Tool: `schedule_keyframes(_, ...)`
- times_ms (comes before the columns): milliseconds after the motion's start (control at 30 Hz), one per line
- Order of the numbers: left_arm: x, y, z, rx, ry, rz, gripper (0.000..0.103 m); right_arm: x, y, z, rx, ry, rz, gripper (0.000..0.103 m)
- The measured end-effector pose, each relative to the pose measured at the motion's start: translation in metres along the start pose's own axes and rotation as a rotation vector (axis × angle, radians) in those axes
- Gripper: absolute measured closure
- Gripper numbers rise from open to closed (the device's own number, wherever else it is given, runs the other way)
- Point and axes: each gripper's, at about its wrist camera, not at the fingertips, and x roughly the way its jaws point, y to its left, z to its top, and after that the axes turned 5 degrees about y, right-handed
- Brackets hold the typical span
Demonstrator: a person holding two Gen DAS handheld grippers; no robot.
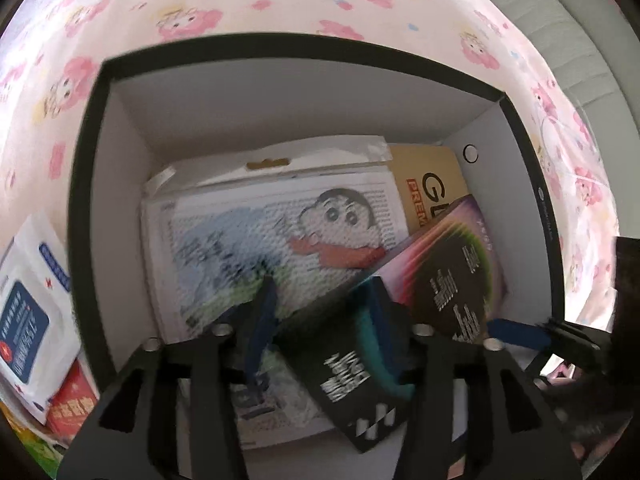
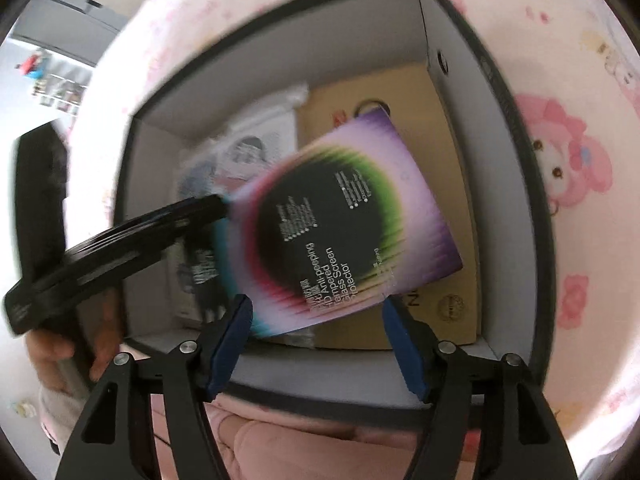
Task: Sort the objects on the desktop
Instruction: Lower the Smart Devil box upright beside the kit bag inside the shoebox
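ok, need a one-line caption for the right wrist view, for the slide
Right gripper open above the storage box, as the left gripper lowers a screen protector pack inside.

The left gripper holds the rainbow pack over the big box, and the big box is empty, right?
Not quite: the big box is not empty. The right wrist view shows a brown box and a cartoon packet inside. The left gripper does hold the rainbow pack over it.
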Motion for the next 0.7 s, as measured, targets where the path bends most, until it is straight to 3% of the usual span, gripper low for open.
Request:
schedule_keyframes(100,-0.004,-0.006,-0.014,0.035,-0.035,0.013,0.057,0.014,0.001,0.002,-0.002,0.017,-0.021,0.032)
schedule_keyframes(167,-0.008,-0.011,-0.019,0.047,-0.062,0.030,0.061,0.016,0.002,0.003,0.005,-0.018,-0.025,0.032)
schedule_keyframes(267,-0.014,-0.011,-0.025,0.037,-0.074,-0.006,0.076,0.007,0.008,0.004,-0.020,-0.135,-0.036,0.032)
schedule_keyframes(400,-0.010,-0.021,-0.040,0.083,-0.043,-0.065,0.076,-0.016,0.026,0.003,-0.140,-0.340,-0.133,0.032)
schedule_keyframes(533,-0.009,-0.030,-0.051,0.088,-0.066,-0.062,0.076,-0.030,0.008,-0.004,-0.088,-0.368,-0.012,0.032)
schedule_keyframes(700,-0.018,-0.020,-0.056,0.016,-0.157,-0.036,0.081,-0.024,-0.001,-0.014,-0.048,-0.336,0.040,0.032)
